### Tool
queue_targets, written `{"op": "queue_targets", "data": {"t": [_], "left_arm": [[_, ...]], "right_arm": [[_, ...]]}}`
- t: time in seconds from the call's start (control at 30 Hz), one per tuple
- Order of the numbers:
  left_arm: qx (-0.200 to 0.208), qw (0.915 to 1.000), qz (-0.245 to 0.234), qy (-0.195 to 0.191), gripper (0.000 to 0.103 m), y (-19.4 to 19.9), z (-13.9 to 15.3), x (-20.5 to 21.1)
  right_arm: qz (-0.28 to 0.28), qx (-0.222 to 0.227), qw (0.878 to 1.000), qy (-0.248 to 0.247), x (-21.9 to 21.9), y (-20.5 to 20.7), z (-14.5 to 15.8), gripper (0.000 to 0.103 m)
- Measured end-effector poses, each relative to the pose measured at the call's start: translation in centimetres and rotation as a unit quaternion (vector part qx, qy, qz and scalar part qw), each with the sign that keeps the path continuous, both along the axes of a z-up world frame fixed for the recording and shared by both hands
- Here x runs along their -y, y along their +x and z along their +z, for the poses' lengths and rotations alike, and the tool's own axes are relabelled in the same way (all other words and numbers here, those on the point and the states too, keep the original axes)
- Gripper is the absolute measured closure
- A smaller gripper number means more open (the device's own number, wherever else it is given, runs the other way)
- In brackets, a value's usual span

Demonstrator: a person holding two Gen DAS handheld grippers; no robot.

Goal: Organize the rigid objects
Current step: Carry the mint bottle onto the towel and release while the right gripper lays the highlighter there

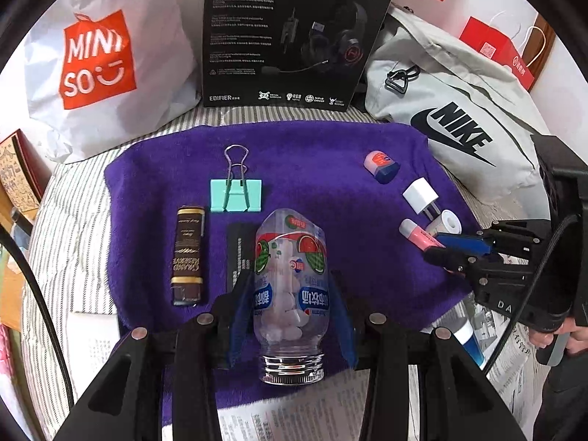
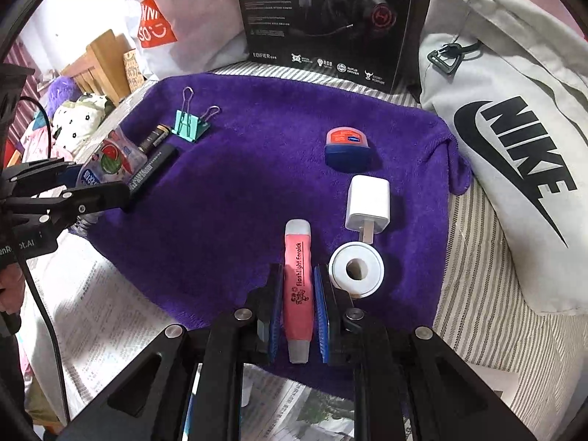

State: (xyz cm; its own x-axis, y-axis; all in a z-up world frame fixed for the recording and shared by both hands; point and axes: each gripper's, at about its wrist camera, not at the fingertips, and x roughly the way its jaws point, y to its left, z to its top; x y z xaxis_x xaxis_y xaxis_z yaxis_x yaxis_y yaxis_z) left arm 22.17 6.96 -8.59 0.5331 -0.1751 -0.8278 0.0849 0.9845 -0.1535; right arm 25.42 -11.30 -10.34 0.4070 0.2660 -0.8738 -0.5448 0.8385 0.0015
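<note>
A purple towel (image 1: pixel 294 154) serves as sorting mat on the bed. The left claw (image 1: pixel 290 316) grips a candy bottle (image 1: pixel 288 286) at lower centre, beside the dark items; the right claw (image 2: pixel 298 312) clamps a pink flashlight (image 2: pixel 298 286) near the white pieces, probably grouping by kind.

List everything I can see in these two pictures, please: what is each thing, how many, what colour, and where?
Towel: one, purple, spread on the striped bed.
Candy bottle: one, clear, watermelon label, in the left gripper.
Flashlight stick: one, pink, in the right gripper.
Binder clip: one, mint green, towel's far left.
Brown tube: one, dark brown and gold, left edge.
Black bar: one, beside the bottle.
Lip balm jar: one, pink and blue, far right.
Charger plug: one, white, right.
Tape roll: one, white, near the plug.
Headset box: one, black, behind.
Miniso bag: one, white.
Nike bag: one, grey.
Left gripper: black, blue pads.
Right gripper: black, blue pads.
</note>
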Motion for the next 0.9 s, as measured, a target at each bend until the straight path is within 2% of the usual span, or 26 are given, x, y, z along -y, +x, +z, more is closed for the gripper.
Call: {"op": "queue_targets", "data": {"t": [0.23, 0.4, 0.53, 0.7, 0.9], "left_arm": [[-0.009, 0.9997, -0.001, 0.021, 0.064, 1.9, -1.5, 0.4], [-0.011, 0.9995, -0.013, 0.027, 0.064, 3.0, -2.0, 1.3], [-0.019, 0.9981, -0.022, 0.055, 0.064, 3.8, -2.6, 2.7], [-0.008, 0.9959, -0.028, 0.085, 0.064, 3.7, -2.9, 3.6], [-0.004, 0.9961, -0.03, 0.083, 0.064, 3.4, -2.9, 3.4]], "right_arm": [[0.008, -0.005, 1.0, -0.01, -0.2, 0.6, -0.8, 0.086], [0.011, -0.005, 1.0, 0.0, -0.1, 0.8, -0.9, 0.086], [0.014, -0.001, 1.0, 0.005, 0.1, 0.5, -0.9, 0.086], [0.014, -0.001, 1.0, 0.017, 0.5, 0.4, -1.0, 0.086], [0.016, -0.002, 1.0, 0.022, 0.6, 0.4, -1.0, 0.086]]}}
